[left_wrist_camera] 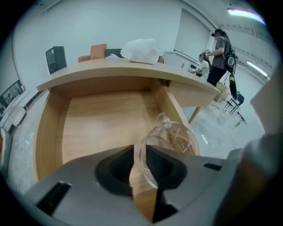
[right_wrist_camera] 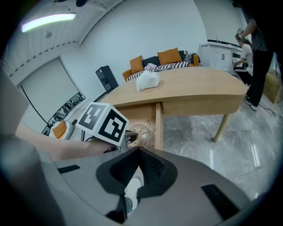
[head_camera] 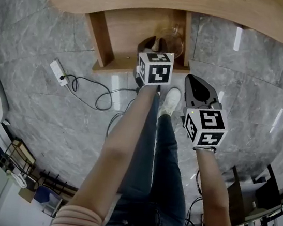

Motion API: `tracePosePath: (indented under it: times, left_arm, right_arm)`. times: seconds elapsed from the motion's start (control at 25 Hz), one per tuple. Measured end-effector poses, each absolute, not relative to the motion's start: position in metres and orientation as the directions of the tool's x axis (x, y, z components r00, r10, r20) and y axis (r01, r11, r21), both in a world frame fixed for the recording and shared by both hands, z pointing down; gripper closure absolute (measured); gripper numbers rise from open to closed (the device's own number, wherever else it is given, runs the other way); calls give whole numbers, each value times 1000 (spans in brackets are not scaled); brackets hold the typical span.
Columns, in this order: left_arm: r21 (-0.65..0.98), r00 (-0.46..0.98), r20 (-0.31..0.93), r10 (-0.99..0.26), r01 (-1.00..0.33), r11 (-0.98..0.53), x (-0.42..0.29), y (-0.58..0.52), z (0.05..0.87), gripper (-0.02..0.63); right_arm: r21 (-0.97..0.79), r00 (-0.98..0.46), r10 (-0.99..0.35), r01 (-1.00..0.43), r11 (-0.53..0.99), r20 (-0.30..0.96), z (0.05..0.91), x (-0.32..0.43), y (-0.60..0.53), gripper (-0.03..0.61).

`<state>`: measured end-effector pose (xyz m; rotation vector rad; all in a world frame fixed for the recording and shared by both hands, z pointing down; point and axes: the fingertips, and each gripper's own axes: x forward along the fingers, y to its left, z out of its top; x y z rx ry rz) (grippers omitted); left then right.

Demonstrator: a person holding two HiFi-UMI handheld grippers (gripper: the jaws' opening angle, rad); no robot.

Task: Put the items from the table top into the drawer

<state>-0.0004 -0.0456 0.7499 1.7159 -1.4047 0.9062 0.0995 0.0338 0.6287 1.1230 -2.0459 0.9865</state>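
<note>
While the left gripper (left_wrist_camera: 140, 152) stood open around the rim of the glass cup (left_wrist_camera: 174, 139), the right gripper (right_wrist_camera: 138, 152) was shut.

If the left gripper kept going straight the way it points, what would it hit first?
The clear glass jug: its rim stands between the left gripper's jaws. Behind it, probably the drawer's wooden floor.

The left arm (head_camera: 121, 149) and right arm (head_camera: 213, 190) are reaching forward and down, side by side. The left gripper (left_wrist_camera: 139, 154) is pointing steeply down, jaws slightly apart. The right gripper (right_wrist_camera: 138, 152) is hanging beside it, jaws together.
</note>
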Motion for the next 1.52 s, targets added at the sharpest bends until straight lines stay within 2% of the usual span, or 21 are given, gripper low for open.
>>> tracePosePath:
  times: [0.04,0.24,0.6,0.92,1.52]
  left_arm:
    - [102,157,868,-471,-985,-141,0,-45,749,532]
    - [128,180,856,-484,-982,-138,1,-39,734,506]
    - [182,232,808,-542,-973,-145,2,-31,681,494]
    - [207,279,751,-598,-960,-187,2,-20,604,505]
    - [265,363,614,-701,-931,-251,5,11,446,571]
  right_arm:
    - [-319,-463,-432,-874,366,774,628,100,33,571]
    - [-316,-464,-448,-875,367,764,619,99,33,571]
    - [-309,-468,-503,-877,369,727,588,106,28,571]
    - [-313,-495,-563,-865,392,663,528,103,25,571]
    - [-292,-546,-667,-837,464,507,391,101,30,571]
